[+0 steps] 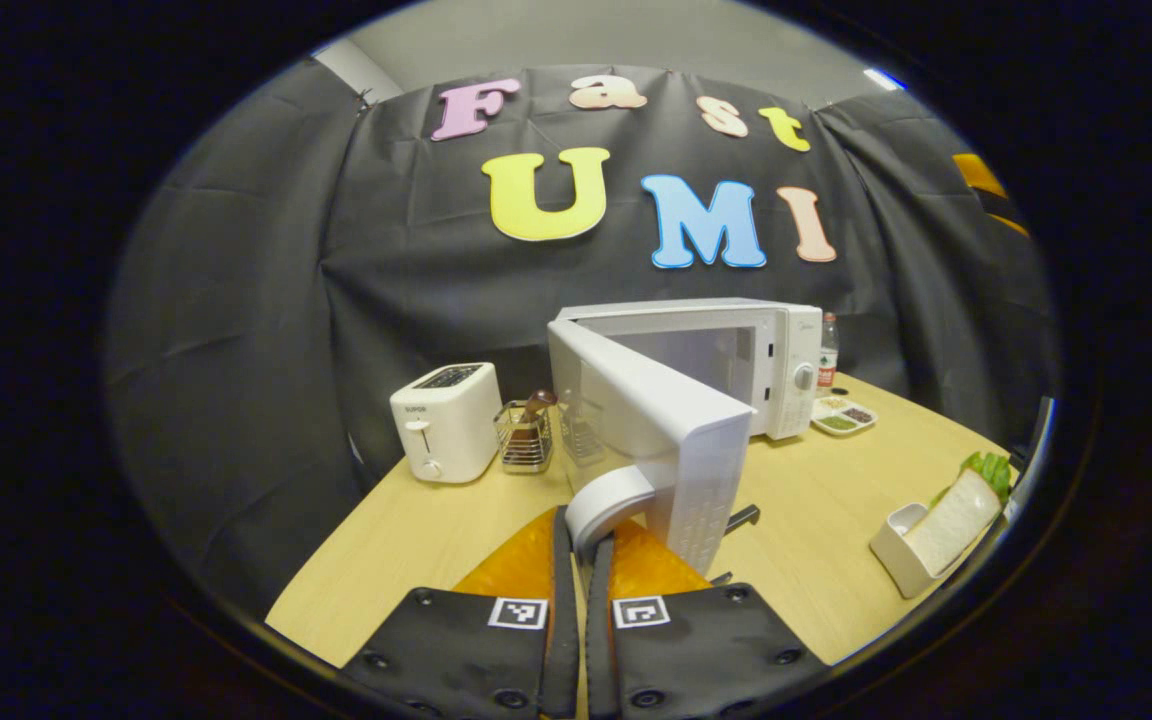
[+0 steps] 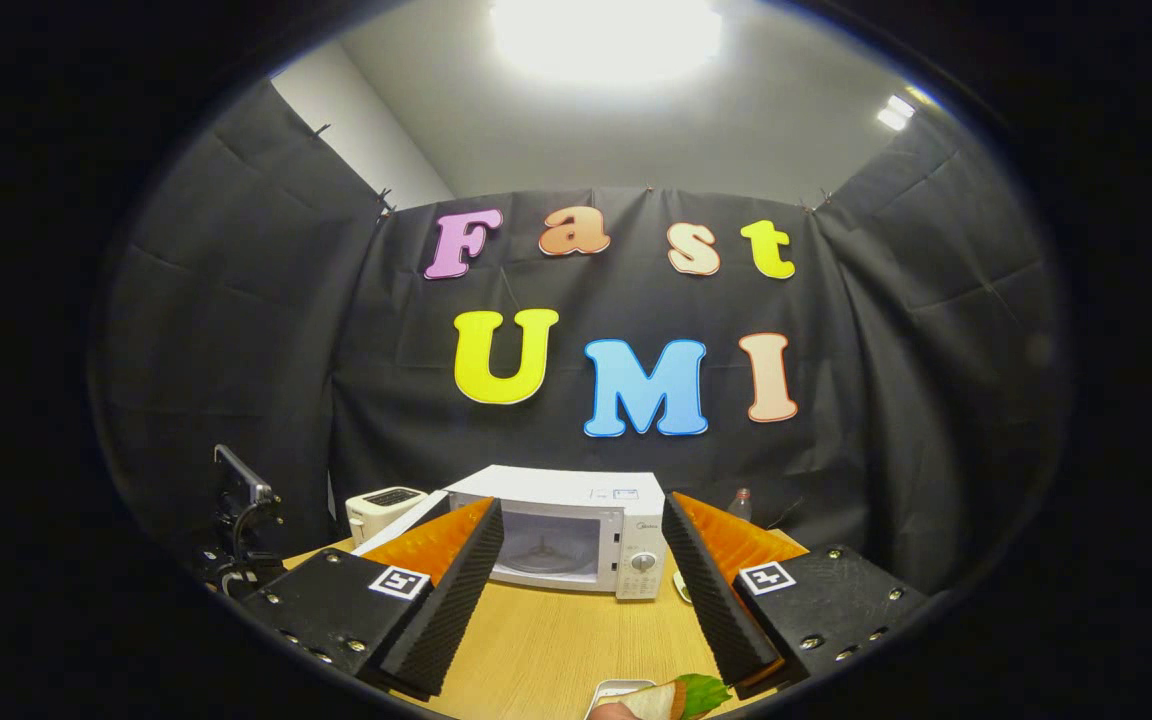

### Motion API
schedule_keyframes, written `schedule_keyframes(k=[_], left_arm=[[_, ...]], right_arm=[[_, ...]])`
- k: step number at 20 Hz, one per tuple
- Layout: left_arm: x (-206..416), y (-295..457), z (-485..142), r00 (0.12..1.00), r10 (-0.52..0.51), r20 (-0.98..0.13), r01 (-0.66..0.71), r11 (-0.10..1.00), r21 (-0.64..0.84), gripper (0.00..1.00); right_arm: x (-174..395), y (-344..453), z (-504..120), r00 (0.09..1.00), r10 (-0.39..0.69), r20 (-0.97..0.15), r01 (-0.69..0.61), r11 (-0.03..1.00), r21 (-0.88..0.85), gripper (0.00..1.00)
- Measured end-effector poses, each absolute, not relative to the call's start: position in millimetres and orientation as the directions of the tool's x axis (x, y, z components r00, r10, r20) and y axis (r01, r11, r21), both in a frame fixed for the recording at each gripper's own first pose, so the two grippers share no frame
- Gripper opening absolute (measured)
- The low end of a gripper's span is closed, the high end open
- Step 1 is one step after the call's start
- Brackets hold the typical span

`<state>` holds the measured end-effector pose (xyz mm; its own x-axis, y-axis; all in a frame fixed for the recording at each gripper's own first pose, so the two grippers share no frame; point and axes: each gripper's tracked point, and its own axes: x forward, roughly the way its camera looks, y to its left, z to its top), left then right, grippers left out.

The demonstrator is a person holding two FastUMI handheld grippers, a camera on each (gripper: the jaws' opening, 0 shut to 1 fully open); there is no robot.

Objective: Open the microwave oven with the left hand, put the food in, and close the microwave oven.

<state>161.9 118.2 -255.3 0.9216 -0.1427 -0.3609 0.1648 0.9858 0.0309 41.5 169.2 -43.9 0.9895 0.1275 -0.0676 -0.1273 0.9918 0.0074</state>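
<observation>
Left gripper (image 1: 582,560): jaws nearly together, only a thin gap btwn pads; both fingers pinched on the curved door handle (image 1: 608,500) of the open microwave door.
Left fingers (image 1: 521,565): run fwd side by side, roughly level, tips at the handle's base.
Left pose: pointing fwd along the table, low, close to the door's edge.
Right gripper (image 2: 584,585): jaws spread wide, nothing btwn them.
Right fingers (image 2: 456,580): splayed in a V, ridged pads facing inward.
Right pose: held above the tabletop, pointing fwd, approx level.
</observation>
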Motion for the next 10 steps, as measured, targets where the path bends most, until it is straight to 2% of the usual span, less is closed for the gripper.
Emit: schedule_keyframes(k=[1, 2, 9, 10], left_arm=[[156, 117, -256, 0.916, -0.155, -0.371, 0.167, 0.986, 0.0, 0.11], [151, 120, -251, 0.922, -0.137, -0.363, 0.147, 0.989, 0.002, 0.19], [102, 123, -178, 0.971, -0.012, -0.238, 0.02, 0.999, 0.03, 1.0], [98, 120, -165, 0.976, 0.0, -0.217, 0.005, 1.0, 0.022, 0.98]], right_arm=[[41, 171, -44, 0.988, 0.137, -0.067, -0.137, 0.991, 0.01, 0.96], [41, 171, -44, 0.987, 0.144, -0.069, -0.143, 0.99, 0.013, 0.97], [46, 137, -60, 0.972, 0.189, -0.138, -0.186, 0.982, 0.038, 0.96], [47, 129, -64, 0.97, 0.189, -0.152, -0.185, 0.982, 0.039, 0.96]])
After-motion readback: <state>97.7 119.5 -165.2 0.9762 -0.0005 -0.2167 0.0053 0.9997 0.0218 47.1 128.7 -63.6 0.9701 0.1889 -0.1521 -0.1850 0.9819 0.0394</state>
